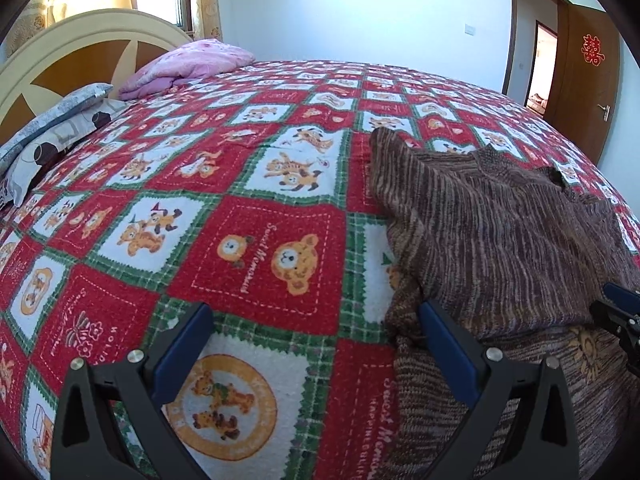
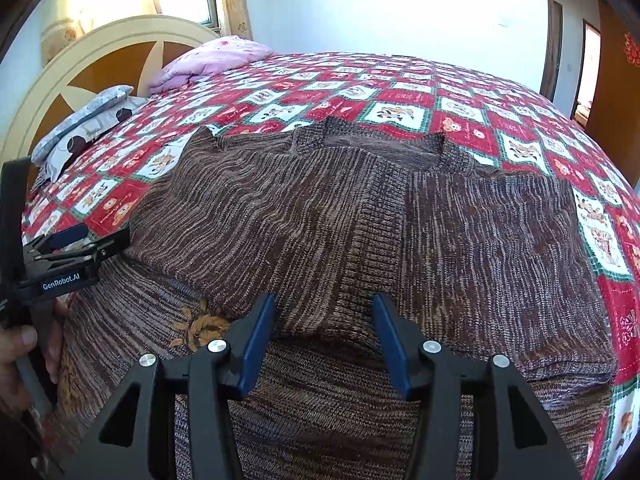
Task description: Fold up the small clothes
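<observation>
Red-and-white bear-print patchwork bedspread [image 2: 400, 96] is carrying a brown marled knit sweater [image 2: 320, 216], partly folded.
Left gripper [image 1: 316, 320] is gaping wide at the sweater's edge; right gripper [image 2: 324, 320] is hovering, moderately open, over the fold.

Bed: red-green-white teddy-print blanket [image 1: 256, 248] covers the whole top, cream/wood headboard [image 1: 80, 52] at far left.
On blanket: brown knit sweater [image 2: 360, 216], partly folded, near edge.
By headboard: pink quilt [image 1: 188, 64], folded; grey patterned pillows [image 1: 56, 120], stacked.
</observation>
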